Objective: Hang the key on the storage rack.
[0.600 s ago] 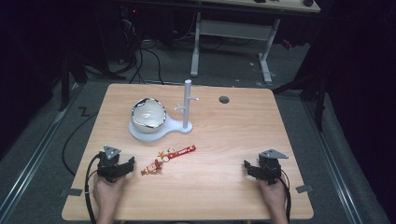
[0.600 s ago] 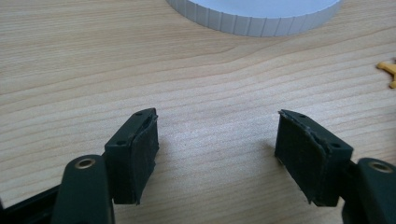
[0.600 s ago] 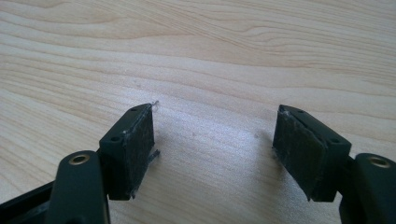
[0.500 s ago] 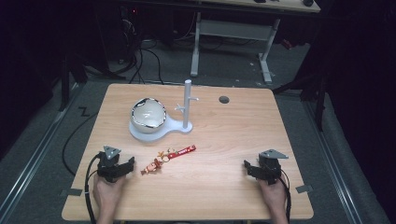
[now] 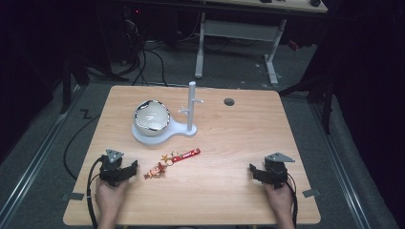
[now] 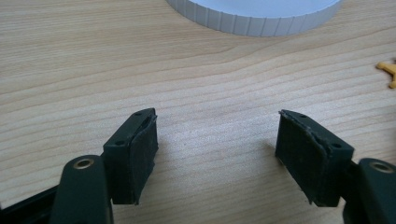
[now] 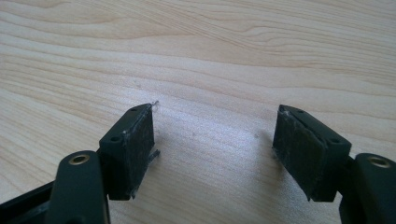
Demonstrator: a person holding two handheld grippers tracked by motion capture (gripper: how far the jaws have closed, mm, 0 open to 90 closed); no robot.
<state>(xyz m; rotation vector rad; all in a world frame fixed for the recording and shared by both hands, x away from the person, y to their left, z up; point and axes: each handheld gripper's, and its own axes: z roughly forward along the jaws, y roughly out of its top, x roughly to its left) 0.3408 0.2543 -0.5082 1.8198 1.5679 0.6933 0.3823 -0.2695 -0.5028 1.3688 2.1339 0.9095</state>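
Left gripper point(image 5: 130, 168): low at table's point(image 5: 229, 200) near-left edge, held in one hand point(image 5: 109, 198), jaws wide apart, nothing between, aimed toward keychain. Right gripper point(image 5: 254, 171): low at near-right, one hand point(image 5: 281, 200), jaws wide, empty, bare wood ahead. Keychain point(image 5: 169, 161), one: figure with red strap, flat on table just right of left gripper, untouched, just in front of stand. Stand point(image 5: 184, 125), one: white base with peg post. Bowl point(image 5: 152, 117), one, sitting on stand's base.
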